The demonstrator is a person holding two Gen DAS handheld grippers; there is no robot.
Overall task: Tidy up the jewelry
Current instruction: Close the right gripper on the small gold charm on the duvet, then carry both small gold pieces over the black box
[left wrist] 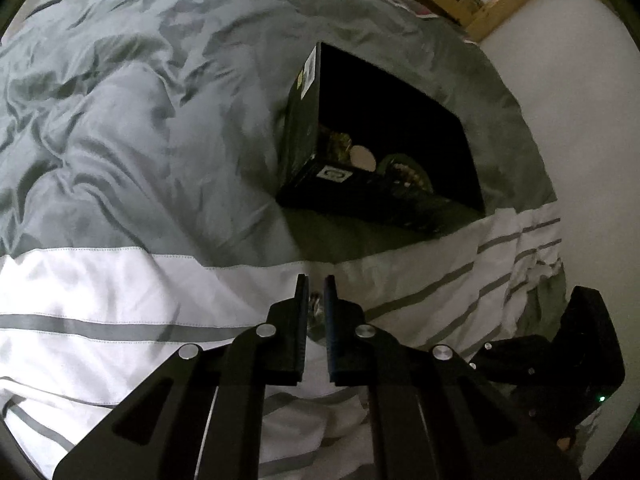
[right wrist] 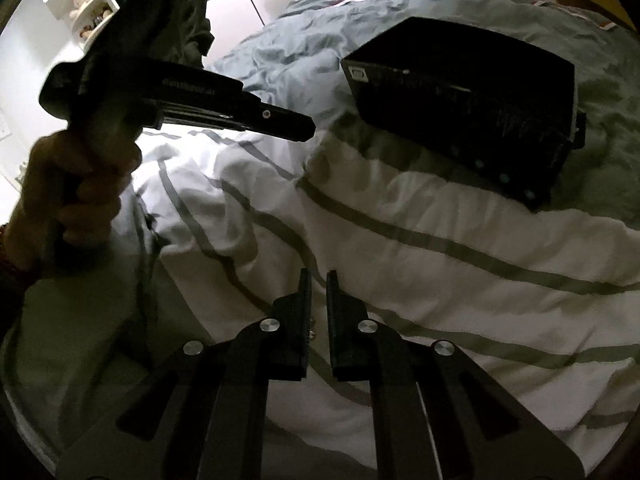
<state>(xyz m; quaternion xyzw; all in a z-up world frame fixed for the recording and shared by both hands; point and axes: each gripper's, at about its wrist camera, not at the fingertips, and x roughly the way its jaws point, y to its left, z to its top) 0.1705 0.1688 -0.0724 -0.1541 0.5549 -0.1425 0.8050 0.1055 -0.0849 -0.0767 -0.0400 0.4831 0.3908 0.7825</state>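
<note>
- Jewelry (left wrist: 404, 174) is sitting inside an open black box (left wrist: 384, 128) that is resting on the bed (left wrist: 120, 140), on the grey part of the duvet near the wall; beaded, gold-toned pieces and a pale round disc (left wrist: 362, 157) are showing in the dark interior.
- Box is lying with its open side facing the left wrist view, probably so pieces can be dropped in or drawn out from the near side.
- Left gripper (left wrist: 316, 284) is pointing down at the white, grey-striped band of the duvet just short of the box; its jaws are standing almost together, and a small glinting item (left wrist: 316, 308), seemingly a piece of jewelry, is pinched between them. Exactly what it is cannot be made out.
- Right gripper (right wrist: 319, 280) is hovering over the striped band too, jaws drawn nearly together; a small metallic bit (right wrist: 311, 330) is showing in the gap, but I cannot tell whether it is gripped or merely behind.
- Person's hand (right wrist: 80, 184) is holding the left gripper's handle, seen from the right wrist view.
- Judgement: both tools are being carried toward the box for depositing.
- Writing: box is bearing a white sticker (left wrist: 309, 76) on one side and a small square label (left wrist: 334, 174) on the near face; neither is readable. Faint lettering along the left tool's body is too blurred to read.
</note>
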